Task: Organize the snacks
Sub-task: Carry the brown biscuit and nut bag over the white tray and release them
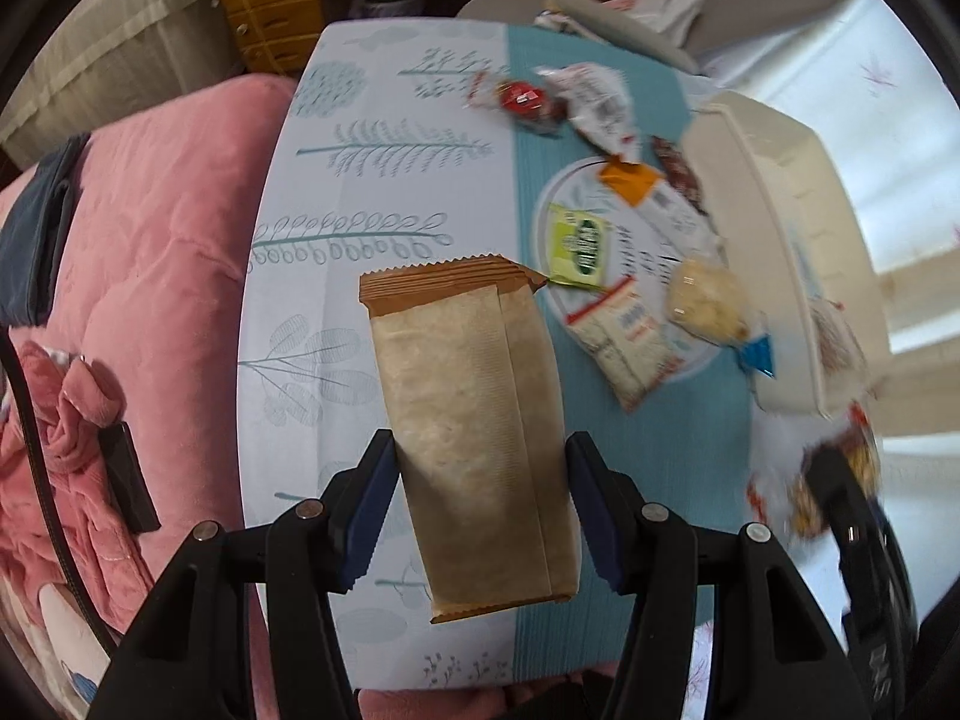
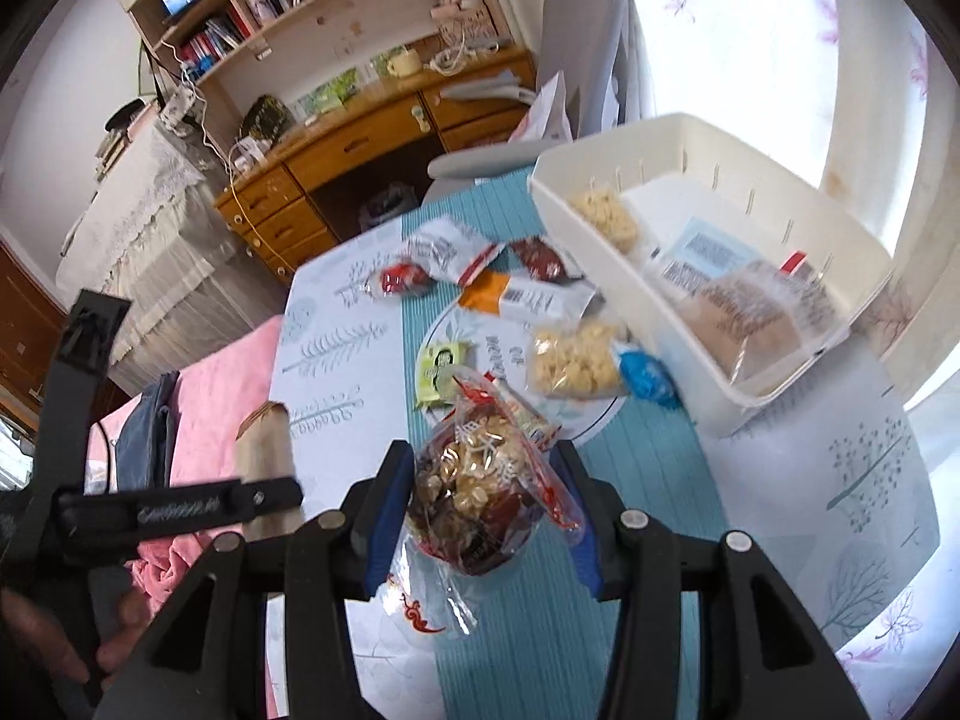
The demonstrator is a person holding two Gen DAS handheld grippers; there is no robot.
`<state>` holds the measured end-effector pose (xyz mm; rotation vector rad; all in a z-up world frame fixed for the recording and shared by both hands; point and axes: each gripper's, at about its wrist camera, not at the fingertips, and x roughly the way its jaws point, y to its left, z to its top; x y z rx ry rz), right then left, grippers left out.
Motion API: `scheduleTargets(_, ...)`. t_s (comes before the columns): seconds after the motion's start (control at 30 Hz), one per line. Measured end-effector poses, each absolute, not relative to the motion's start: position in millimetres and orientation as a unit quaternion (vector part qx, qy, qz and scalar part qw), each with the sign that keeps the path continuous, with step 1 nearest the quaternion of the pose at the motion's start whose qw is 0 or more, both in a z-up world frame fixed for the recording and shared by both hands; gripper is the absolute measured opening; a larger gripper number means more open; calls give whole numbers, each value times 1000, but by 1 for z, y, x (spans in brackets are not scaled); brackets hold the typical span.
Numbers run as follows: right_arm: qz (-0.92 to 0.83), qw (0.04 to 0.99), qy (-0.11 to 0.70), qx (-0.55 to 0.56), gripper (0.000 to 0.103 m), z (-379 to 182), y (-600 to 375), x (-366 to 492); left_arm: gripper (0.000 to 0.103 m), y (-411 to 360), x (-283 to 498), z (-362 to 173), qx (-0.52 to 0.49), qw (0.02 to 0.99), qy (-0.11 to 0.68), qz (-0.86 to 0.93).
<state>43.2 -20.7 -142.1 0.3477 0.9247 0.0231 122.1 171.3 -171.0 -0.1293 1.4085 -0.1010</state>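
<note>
My left gripper (image 1: 480,456) is shut on a long brown paper snack packet (image 1: 468,420) and holds it above the table. My right gripper (image 2: 486,468) is shut on a clear bag of mixed nuts and red dates (image 2: 480,498), lifted over the teal runner. The white plastic bin (image 2: 606,252) stands at the right with several packets inside. Loose snacks lie on the table: a green packet (image 2: 441,369), a puffed-snack bag (image 2: 576,363), a red packet (image 2: 405,279) and an orange-white one (image 2: 522,297).
A pink quilt (image 1: 150,240) lies left of the table. A wooden desk with shelves (image 2: 372,138) stands behind. The left gripper body (image 2: 156,507) shows in the right wrist view, close to the right gripper. A grey chair (image 2: 498,153) is beyond the table's far edge.
</note>
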Motion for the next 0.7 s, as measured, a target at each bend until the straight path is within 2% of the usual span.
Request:
scheduleTargets(0.33,33,893,415,171,47,-112,-82,50,55,112,109,-107,-21,800,596,-65)
scheduleTargets(0.7,83,902,402,136,48,-92,-155,73,56,20,124,-60,-36,830,551,-74)
